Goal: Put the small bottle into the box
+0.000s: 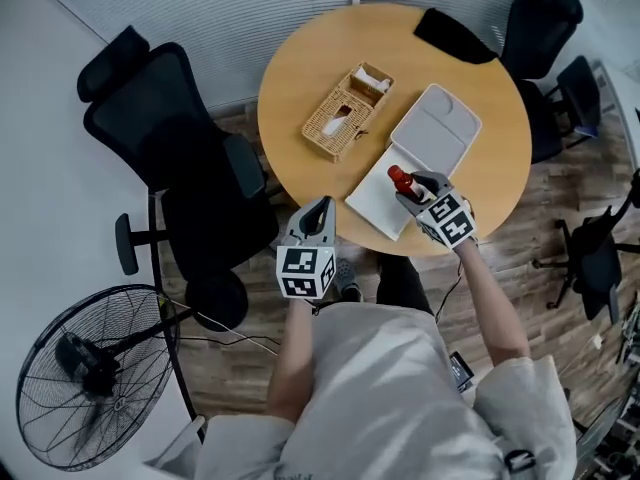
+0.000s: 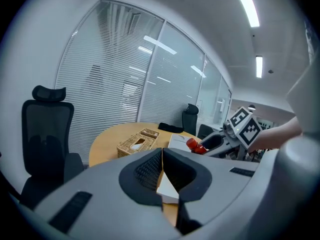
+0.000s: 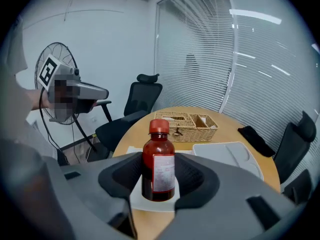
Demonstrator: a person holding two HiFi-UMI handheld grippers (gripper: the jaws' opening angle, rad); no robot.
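Observation:
A small brown bottle (image 1: 402,181) with a red cap stands upright between the jaws of my right gripper (image 1: 418,190), which is shut on its sides. In the right gripper view the bottle (image 3: 159,166) hangs just over the near part of the white box (image 3: 150,204). That box (image 1: 375,203) lies open on the round wooden table (image 1: 300,78), its lid (image 1: 435,128) folded back. My left gripper (image 1: 318,213) is shut on nothing, off the table's near edge, left of the box. From it I see the bottle's red cap (image 2: 194,145).
A wicker basket (image 1: 345,113) with two compartments sits on the table behind the box. A black pouch (image 1: 455,36) lies at the far edge. Black office chairs (image 1: 170,118) stand left and at the back right (image 1: 545,18). A floor fan (image 1: 90,373) stands at the lower left.

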